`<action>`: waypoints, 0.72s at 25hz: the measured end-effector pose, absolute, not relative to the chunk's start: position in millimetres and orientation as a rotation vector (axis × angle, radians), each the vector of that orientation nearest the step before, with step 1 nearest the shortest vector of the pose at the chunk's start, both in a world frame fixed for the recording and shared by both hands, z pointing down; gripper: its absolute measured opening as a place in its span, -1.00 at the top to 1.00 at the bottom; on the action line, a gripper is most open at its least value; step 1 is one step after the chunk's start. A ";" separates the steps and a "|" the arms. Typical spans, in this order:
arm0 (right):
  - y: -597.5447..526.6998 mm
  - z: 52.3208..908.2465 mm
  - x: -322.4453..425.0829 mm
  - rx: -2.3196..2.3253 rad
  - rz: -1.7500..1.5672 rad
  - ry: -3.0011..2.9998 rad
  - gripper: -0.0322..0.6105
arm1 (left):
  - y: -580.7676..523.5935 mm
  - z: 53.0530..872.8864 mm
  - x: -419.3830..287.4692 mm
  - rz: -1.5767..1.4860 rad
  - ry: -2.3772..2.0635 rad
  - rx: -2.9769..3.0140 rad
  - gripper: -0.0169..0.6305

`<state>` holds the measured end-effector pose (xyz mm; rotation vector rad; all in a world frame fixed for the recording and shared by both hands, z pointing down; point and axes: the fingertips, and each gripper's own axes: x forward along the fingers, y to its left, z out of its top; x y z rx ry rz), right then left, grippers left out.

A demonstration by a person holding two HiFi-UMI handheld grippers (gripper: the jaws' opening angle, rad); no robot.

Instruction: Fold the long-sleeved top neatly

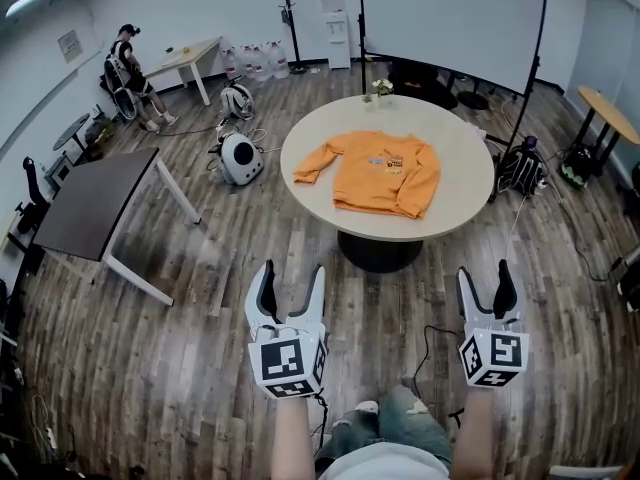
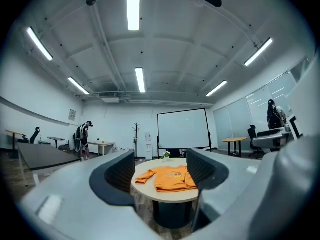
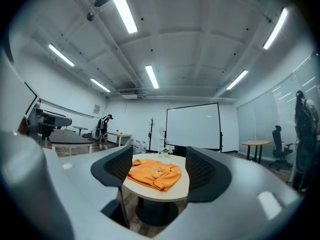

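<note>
Well short of the bench point(image 1: 463, 158), the left tongs point(image 1: 293, 274) and right tongs point(image 1: 485, 274) gape empty, ready to pinch the orange top point(image 1: 375, 173) laid out for folding.

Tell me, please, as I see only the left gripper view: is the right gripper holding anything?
Observer: No, the right gripper is open and empty.
Operator: How does the sleeve hidden behind my jaw lie?
Observer: On the orange long-sleeved top, that sleeve lies down along the body, on the round beige table.
Operator: Are we at the table?
Observer: No; the head view shows the left gripper over the brown wooden floor, short of it.
</note>
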<state>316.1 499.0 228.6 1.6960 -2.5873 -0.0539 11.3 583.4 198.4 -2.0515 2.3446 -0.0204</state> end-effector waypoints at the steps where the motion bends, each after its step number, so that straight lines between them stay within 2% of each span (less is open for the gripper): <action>1: 496.9 230.2 315.3 1.696 -0.051 -2.584 -0.17 | 581.4 200.4 9.0 -0.020 2.353 -2.044 -0.03; 10: 456.1 238.3 302.3 1.654 0.000 -2.615 -0.15 | 546.7 214.9 -0.9 -0.048 2.402 -2.034 -0.03; 18: 372.6 245.6 284.3 1.596 0.025 -2.659 -0.15 | 475.1 217.1 -16.3 -0.067 2.442 -1.982 -0.03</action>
